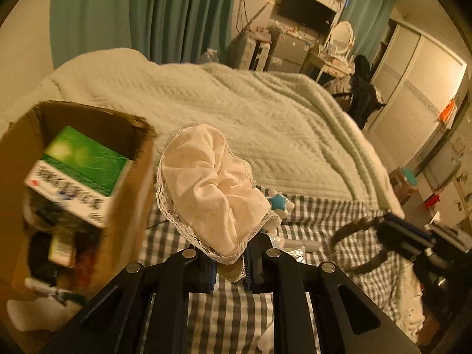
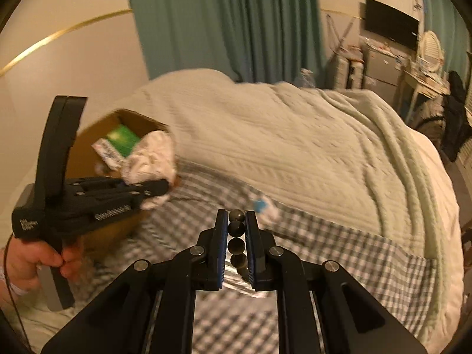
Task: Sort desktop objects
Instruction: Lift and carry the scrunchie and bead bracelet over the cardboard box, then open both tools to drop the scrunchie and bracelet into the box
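The left gripper pinches a cream scrunchie just right of the open cardboard box at the frame's left, nearer it than the right gripper, which clamps a bead bracelet.

Lace-edged satiny cloth scrunchie; glossy, perhaps stone, beads; matt cardboard box; matt black tongs.
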The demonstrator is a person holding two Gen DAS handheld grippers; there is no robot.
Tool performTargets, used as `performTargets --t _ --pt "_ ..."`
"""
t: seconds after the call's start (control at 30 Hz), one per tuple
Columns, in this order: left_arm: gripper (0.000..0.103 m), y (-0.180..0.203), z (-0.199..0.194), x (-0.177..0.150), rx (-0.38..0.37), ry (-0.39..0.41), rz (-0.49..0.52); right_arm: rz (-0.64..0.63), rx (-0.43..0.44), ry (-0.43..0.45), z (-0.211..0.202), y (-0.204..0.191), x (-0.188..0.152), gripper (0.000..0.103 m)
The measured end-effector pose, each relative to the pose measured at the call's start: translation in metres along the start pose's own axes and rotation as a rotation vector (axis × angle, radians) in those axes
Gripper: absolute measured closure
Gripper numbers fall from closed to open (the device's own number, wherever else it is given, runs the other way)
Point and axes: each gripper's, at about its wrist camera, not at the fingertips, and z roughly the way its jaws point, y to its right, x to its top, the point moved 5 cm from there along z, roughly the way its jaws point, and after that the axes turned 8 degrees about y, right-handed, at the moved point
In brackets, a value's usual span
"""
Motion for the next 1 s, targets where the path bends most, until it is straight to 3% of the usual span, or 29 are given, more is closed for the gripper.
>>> performTargets --t 0.1,0.43,0.73,0.9,0.93,0.97,1.0 --pt "0.089 -0.015 -0.023 0.006 0.006 0.023 -0.019 -0.010 0.062 0.025 -0.005 -0.035 0.011 0.092" --pt "0.089 -0.099 -0.087 0.019 0.136 0.109 -0.061 -0.080 0.220 0.094 -0.011 -0.152 0.052 0.092" --pt "0.089 -0.174 -0.085 -0.001 0.208 0.082 -0.188 -0.148 0.263 0.063 0.028 -0.220 0.057 0.092" --pt "0.086 -0.193 -0.080 -0.010 0.254 0.079 -0.205 -0.142 0.270 0.008 0.051 -0.229 0.046 0.092" --pt "0.085 -0.195 -0.079 -0.010 0.270 0.081 -0.209 -0.141 0.263 -0.008 0.056 -0.228 0.045 0.088" --pt "0.084 -0.198 -0.078 -0.009 0.285 0.084 -0.214 -0.144 0.251 -0.011 0.058 -0.227 0.044 0.074" --pt "0.075 -0.200 -0.076 -0.008 0.297 0.078 -0.222 -0.157 0.223 -0.008 0.061 -0.225 0.045 0.067"
